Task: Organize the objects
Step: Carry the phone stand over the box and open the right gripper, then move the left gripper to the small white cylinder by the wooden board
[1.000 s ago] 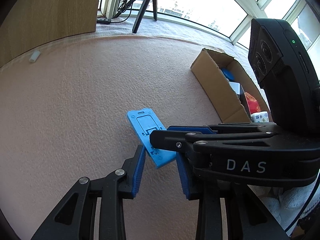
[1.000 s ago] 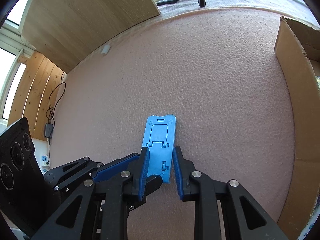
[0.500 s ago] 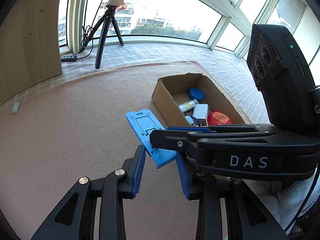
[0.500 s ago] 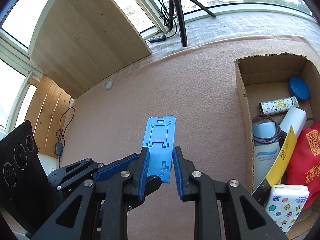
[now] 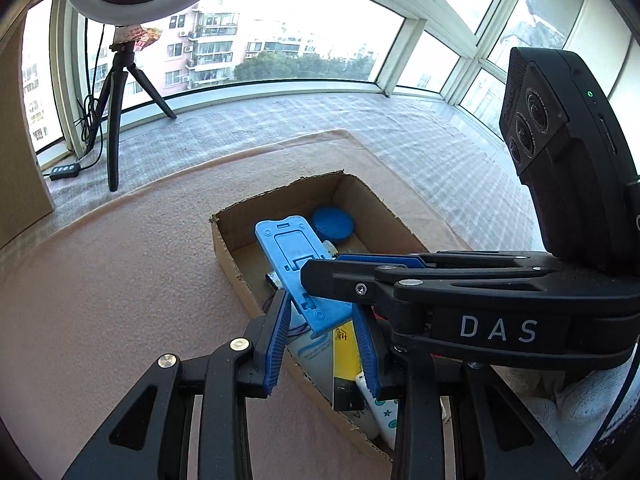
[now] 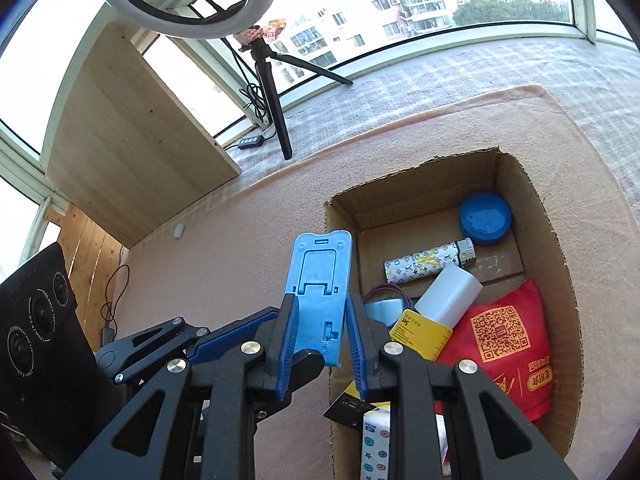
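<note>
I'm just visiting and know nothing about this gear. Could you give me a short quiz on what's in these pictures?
1. True or false: the blue phone stand lies on the carpet.
2. Which hand-held gripper holds the stand? A) left hand-held gripper B) right hand-held gripper
3. Fill in: the round blue lid lies inside the cardboard ____.

Key: 1 false, it is held up in the air at the box's edge. 2 B. 3 box.

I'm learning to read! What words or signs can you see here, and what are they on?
"DAS": white letters on the right gripper.
QR code and Chinese characters, too blurred to read: red packet.
Small print, unreadable: yellow card.
"LV"-style monograms, unclear: patterned lighter.
</note>
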A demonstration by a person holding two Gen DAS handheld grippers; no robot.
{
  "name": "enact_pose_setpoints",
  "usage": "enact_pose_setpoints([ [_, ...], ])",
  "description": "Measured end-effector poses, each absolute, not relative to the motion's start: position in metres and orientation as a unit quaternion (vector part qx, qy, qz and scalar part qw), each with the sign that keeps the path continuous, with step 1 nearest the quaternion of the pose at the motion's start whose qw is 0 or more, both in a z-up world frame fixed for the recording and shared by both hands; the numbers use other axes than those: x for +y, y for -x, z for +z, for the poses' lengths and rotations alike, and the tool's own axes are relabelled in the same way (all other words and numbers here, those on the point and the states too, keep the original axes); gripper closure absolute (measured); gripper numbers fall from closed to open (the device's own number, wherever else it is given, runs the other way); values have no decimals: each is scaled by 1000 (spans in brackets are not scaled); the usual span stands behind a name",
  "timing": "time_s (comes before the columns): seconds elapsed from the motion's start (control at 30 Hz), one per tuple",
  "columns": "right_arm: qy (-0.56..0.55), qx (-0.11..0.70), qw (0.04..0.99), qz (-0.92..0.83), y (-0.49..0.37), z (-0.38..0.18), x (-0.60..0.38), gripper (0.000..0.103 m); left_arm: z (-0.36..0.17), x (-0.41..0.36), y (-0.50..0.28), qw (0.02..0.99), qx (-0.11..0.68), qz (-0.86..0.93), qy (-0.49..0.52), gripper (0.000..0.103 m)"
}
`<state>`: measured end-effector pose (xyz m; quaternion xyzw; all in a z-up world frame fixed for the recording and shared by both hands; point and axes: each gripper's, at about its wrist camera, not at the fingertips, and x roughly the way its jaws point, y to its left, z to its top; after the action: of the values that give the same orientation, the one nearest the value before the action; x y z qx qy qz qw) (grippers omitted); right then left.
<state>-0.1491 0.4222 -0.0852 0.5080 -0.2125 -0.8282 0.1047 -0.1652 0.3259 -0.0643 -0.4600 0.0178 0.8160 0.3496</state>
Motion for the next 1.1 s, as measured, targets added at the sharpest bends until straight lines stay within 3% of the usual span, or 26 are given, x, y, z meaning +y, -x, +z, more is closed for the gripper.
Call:
enact_pose_setpoints([
  [0.33, -507, -209, 91, -831, 171, -91, 463, 79, -74, 360, 186, 334, 41, 821, 461, 65],
  [0.5, -504, -202, 74, -837, 171, -94, 476, 60, -80, 349, 189, 314, 41, 822, 474, 61],
  [1.1, -499, -199, 51, -842, 135, -92, 442, 59, -57, 266, 148, 288, 24, 836, 467, 30],
])
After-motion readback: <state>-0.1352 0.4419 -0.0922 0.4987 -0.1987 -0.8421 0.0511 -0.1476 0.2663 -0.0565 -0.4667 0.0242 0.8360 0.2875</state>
